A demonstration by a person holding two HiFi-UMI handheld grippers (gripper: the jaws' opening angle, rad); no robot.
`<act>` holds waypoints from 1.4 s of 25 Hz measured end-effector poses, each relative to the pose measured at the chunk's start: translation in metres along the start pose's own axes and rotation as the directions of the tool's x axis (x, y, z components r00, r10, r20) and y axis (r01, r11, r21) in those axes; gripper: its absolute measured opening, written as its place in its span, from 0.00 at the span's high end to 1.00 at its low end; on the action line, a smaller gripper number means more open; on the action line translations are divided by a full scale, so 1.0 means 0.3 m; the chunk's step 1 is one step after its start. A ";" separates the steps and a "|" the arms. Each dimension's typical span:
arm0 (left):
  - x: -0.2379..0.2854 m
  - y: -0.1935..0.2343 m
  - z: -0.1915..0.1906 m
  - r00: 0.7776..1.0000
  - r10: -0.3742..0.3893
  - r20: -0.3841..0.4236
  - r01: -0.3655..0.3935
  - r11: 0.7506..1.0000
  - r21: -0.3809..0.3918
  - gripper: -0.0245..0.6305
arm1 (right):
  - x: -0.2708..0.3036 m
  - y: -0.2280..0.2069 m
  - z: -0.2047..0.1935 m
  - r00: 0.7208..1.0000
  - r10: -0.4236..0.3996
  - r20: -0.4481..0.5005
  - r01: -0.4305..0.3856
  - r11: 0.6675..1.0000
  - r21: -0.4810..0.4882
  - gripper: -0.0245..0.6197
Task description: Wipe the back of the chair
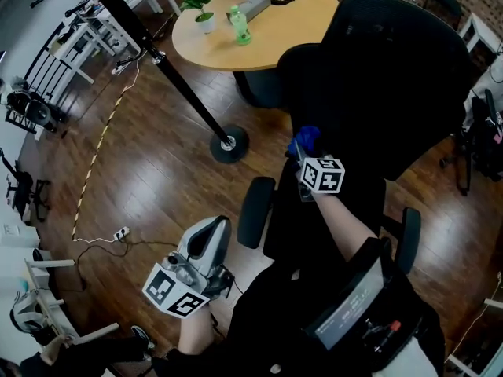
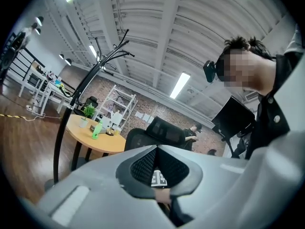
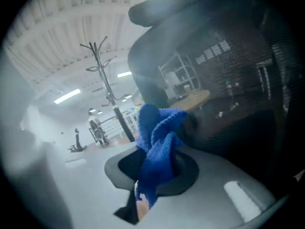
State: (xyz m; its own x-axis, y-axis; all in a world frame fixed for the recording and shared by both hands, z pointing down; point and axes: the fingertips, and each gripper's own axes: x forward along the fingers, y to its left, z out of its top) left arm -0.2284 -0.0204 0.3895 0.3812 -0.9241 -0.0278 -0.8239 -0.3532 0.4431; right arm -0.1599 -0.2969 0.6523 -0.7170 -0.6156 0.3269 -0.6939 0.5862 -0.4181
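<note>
We see the chair's back (image 1: 401, 77), black mesh, upright at the right of the head view, turned so that its rear faces the person. Pressed to its lower left part is a blue cloth (image 1: 305, 140), bunched, and the right gripper (image 1: 306, 154) has its jaws clamped on it. The right forearm reaches forward and up from the body to that spot, marker cube uppermost.

The right gripper view gives us the cloth (image 3: 157, 142) sticking up in a crumpled wad from between the closed jaws of the right gripper (image 3: 152, 175), with the dark mesh (image 3: 224, 80) filling the frame's right side just behind it. That view is hazy, and we cannot tell how much of the cloth touches the mesh.

The left gripper (image 1: 212, 230) is held low at the person's left side, well apart from the chair. Its own view shows the left gripper (image 2: 156, 149) tilted upward toward the ceiling, jaws drawn together with nothing between them.

The chair's seat is mostly hidden by the arm and body; one armrest (image 1: 255, 210) shows on the near left. Beyond stand a round wooden table (image 1: 275, 42) carrying a green bottle (image 1: 239, 24), and a black coat stand (image 1: 169, 69).
</note>
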 end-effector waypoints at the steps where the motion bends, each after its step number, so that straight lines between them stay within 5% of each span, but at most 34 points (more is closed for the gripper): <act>1: 0.001 0.001 0.006 1.000 -0.007 0.005 0.007 1.000 0.004 0.96 | -0.009 0.053 0.042 0.998 0.052 0.029 -0.052 0.999 0.000 0.88; 6: 0.060 -0.052 0.025 0.996 -0.090 0.023 0.089 0.996 0.018 0.96 | -0.211 0.227 0.195 0.963 0.251 0.102 -0.243 0.967 -0.081 0.88; 12: 0.212 -0.193 0.019 0.962 -0.274 0.016 0.273 0.961 0.034 0.96 | -0.613 0.281 0.337 0.921 0.345 0.179 -0.308 0.929 -0.205 0.88; 24: 0.440 -0.566 -0.093 0.822 -0.565 -0.070 0.568 0.822 0.031 0.96 | -1.145 0.321 0.494 0.886 0.314 0.340 -0.190 0.916 -0.353 0.88; 29: 0.457 -0.606 -0.125 0.815 -0.573 -0.088 0.578 0.815 0.040 0.96 | -1.221 0.315 0.497 0.877 0.306 0.370 -0.161 0.914 -0.373 0.88; 35: 0.444 -0.635 -0.152 0.834 -0.541 -0.109 0.550 0.832 0.076 0.96 | -1.277 0.331 0.489 0.865 0.320 0.385 -0.160 0.905 -0.393 0.88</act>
State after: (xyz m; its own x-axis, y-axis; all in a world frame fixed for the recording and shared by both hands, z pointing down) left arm -0.0015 -0.0696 0.3424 0.8097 -0.5631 -0.1651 -0.5075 -0.8132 0.2848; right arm 0.0556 -0.0800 0.3611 -0.8175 -0.5479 -0.1776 -0.5395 0.8364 -0.0973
